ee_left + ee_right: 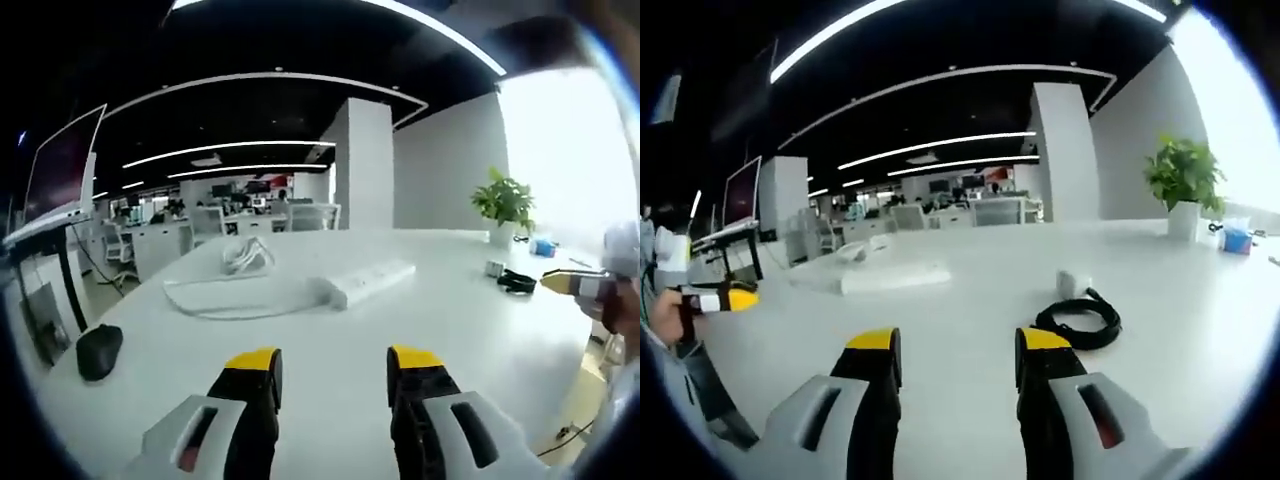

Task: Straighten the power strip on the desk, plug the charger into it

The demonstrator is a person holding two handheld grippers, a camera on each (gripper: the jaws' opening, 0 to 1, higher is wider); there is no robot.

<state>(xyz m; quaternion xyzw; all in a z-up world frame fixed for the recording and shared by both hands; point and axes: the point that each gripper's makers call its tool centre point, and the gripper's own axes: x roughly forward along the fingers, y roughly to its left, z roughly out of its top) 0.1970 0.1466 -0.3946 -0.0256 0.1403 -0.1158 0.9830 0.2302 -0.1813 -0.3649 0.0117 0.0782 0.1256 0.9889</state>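
Left claw point(333, 375) hovers low over the white bench point(470, 320), jaws parted and holding nothing, as the white power strip point(368, 282) lies straight ahead of it and a little way off. The strip's long axis runs on a slant, its near end toward the claw's left and its far end angling off to the right, with its white cord point(215, 300) looping away to the left toward a coiled white cable point(246, 255). Right claw point(957, 365) is also released and empty; in its view the charger point(1074, 283), a small pale block, sits just beyond its coiled black cable point(1080, 322), ahead and slightly right. By this reckoning the left claw is nearer the strip, the right nearer the charger. The strip's sockets are too small to make out, and the charger's prongs cannot be seen. A black mouse point(98, 351) rests at the bench's left edge; a potted plant point(505, 205) stands at the far side.
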